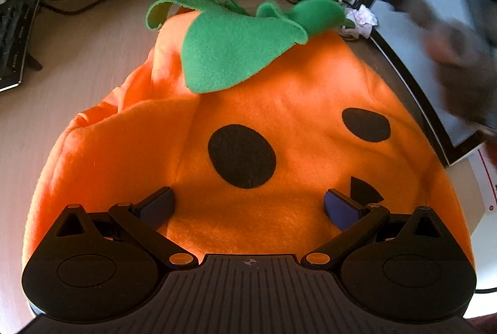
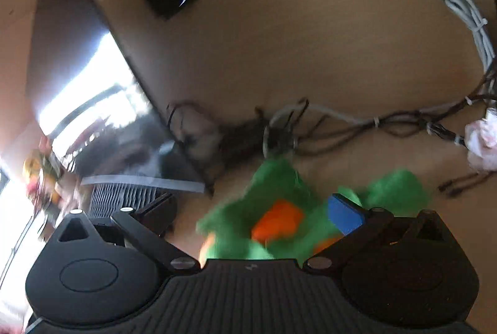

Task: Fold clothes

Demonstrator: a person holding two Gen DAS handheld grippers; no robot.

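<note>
Both my grippers, left [image 1: 248, 208] and right [image 2: 251, 216], gape empty over the costume [image 1: 279, 116]; next, pinch an edge to fold.

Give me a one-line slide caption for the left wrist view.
Open left gripper poised over an orange pumpkin costume with green felt leaves, spread on a wooden desk.

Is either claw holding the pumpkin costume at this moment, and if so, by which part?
Neither. The left claw is open over the orange pumpkin costume; the right claw is open near its green leaf collar.
</note>
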